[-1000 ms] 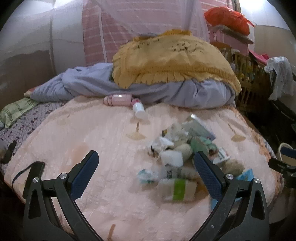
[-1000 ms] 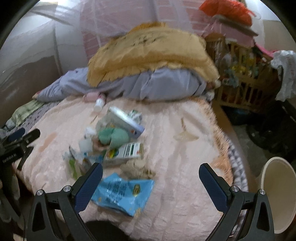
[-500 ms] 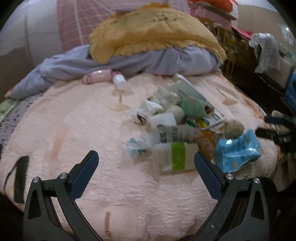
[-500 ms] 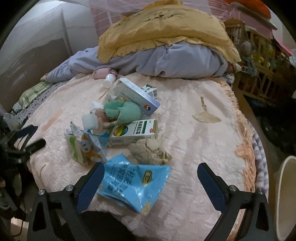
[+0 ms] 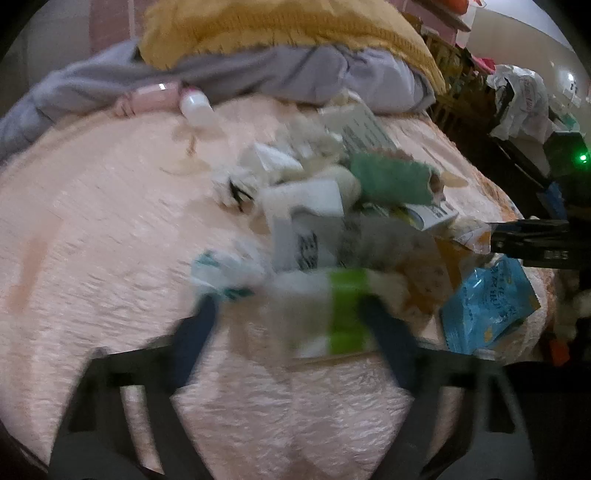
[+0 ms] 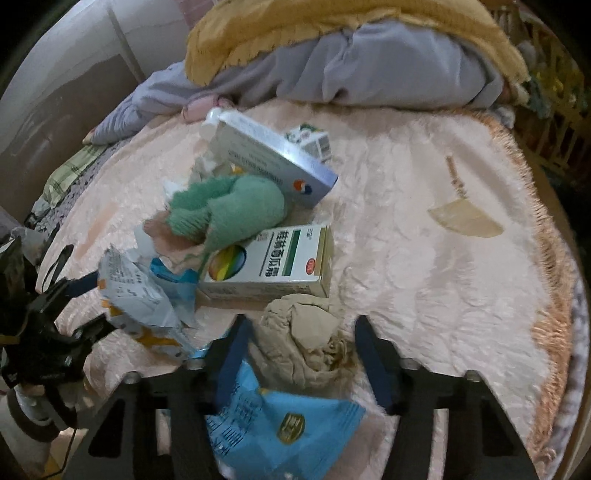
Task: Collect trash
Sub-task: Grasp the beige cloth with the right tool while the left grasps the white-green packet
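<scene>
Both grippers dropped closer, jaws closing: left gripper (image 5: 288, 325) round green-band pack (image 5: 332, 310), right gripper (image 6: 299, 347) round beige wad (image 6: 306, 339) at bottom centre, neither visibly clamped; next, pinch & lift.

**A dim bedroom, bed piled at its head**

A pale pink bedspread (image 6: 443, 258) with a fringed edge covers the bed. At its far end a grey quilt (image 6: 388, 70) lies heaped under a mustard-yellow blanket (image 5: 277, 29). A wooden cot (image 6: 554, 99) stands beside the bed on the right. The wall (image 6: 74, 55) on the left is plain and pale. The light is low.
</scene>
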A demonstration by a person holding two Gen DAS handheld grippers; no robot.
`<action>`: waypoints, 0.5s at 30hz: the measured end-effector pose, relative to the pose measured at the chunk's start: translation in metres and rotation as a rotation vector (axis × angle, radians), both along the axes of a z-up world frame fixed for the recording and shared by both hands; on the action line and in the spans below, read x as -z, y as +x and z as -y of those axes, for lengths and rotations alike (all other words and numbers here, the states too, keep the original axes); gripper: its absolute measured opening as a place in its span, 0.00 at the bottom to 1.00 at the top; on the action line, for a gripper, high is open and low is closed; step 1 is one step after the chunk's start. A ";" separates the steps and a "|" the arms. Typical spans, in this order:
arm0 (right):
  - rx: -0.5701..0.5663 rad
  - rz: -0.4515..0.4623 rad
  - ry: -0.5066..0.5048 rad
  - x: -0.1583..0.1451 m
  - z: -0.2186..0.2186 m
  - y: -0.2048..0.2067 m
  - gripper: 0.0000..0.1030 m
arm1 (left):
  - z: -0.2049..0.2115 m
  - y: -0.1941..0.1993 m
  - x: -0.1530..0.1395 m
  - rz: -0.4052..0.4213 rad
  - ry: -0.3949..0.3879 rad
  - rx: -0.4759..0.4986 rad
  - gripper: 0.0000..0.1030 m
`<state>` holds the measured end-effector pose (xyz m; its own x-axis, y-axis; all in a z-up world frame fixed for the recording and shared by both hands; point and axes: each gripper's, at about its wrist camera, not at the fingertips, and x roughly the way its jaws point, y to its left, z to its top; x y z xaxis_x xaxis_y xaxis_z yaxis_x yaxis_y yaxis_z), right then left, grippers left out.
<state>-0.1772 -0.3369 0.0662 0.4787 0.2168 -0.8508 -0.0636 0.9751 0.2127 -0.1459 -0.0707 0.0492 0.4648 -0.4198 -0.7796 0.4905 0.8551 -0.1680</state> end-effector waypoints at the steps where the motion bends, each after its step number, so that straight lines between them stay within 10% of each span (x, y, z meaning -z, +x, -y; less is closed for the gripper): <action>1: -0.001 -0.010 0.006 0.004 0.001 0.002 0.38 | 0.001 0.001 0.002 -0.020 -0.014 0.011 0.41; 15: 0.079 0.187 0.067 -0.051 0.033 -0.036 0.21 | -0.007 -0.038 -0.075 0.067 -0.079 0.072 0.30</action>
<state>-0.2135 -0.3702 0.1171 0.6447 0.2257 -0.7304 -0.0322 0.9626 0.2690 -0.1835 -0.0635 0.1243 0.4811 -0.5126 -0.7112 0.5625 0.8027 -0.1980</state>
